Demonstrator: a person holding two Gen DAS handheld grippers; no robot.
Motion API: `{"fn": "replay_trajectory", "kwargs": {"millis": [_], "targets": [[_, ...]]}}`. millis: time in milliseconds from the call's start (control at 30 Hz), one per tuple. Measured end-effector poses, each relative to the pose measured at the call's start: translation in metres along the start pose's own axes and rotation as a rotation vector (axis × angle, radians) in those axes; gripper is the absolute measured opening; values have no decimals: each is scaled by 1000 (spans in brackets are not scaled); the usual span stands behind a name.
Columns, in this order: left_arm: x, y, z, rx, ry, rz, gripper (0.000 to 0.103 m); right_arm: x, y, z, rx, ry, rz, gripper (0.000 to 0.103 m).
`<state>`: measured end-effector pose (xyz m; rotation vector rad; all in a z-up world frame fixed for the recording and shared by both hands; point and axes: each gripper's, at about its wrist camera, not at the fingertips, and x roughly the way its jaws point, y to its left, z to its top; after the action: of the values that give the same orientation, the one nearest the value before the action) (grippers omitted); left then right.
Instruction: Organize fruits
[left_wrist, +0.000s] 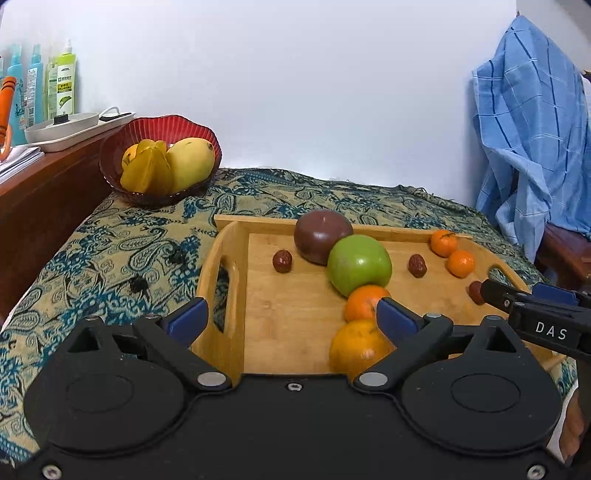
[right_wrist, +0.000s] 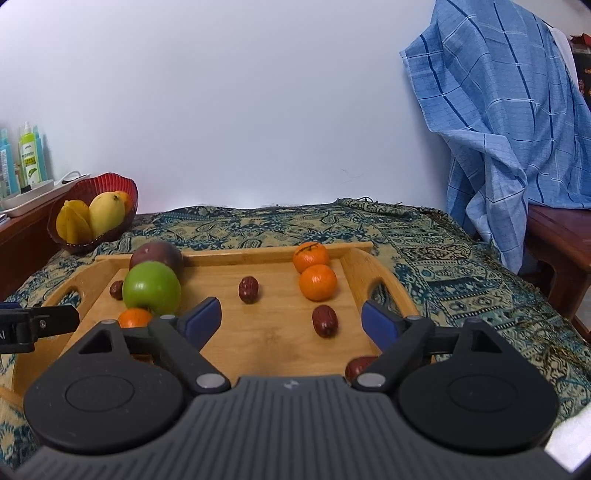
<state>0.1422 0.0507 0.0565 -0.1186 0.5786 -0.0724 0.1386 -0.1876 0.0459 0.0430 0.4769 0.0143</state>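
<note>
At the far left a wooden sideboard (left_wrist: 33, 192) carries spray bottles (left_wrist: 64, 85) and a white tray (left_wrist: 62, 131). Just beside it, on the patterned cloth (left_wrist: 122, 251), stands a red bowl (left_wrist: 122, 142) with a starfruit (left_wrist: 147, 168) and a mango (left_wrist: 190, 162), both standing on end, long axis tilted up toward the wall.

The wooden tray (left_wrist: 284, 317) lies with its long side across the table, a cut-out handle at each end. In it, from the left: a date (left_wrist: 282, 261), a purple fruit (left_wrist: 322, 236) touching a green apple (left_wrist: 359, 265), and under that two oranges (left_wrist: 364, 302) in a line toward the viewer. Further right lies another date (right_wrist: 248, 290), upright on its long axis, then two tangerines (right_wrist: 317, 281) touching, one behind the other, and a third date (right_wrist: 325, 320) nearer.

The left gripper (left_wrist: 293, 319) hovers over the tray's left end, jaws wide apart, nothing held. The right gripper (right_wrist: 291, 319) hovers over the right end, likewise spread and empty.

A bare white wall runs behind; a blue checked cloth (right_wrist: 509, 122) is draped at the far right.
</note>
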Motion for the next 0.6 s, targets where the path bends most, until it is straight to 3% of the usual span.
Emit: {"fn": "replay_trajectory", "kwargs": {"millis": [600], "targets": [[-27,-3,-37,38,37,-7,98,-37,-6,-34,-18,9,-29,92]]}}
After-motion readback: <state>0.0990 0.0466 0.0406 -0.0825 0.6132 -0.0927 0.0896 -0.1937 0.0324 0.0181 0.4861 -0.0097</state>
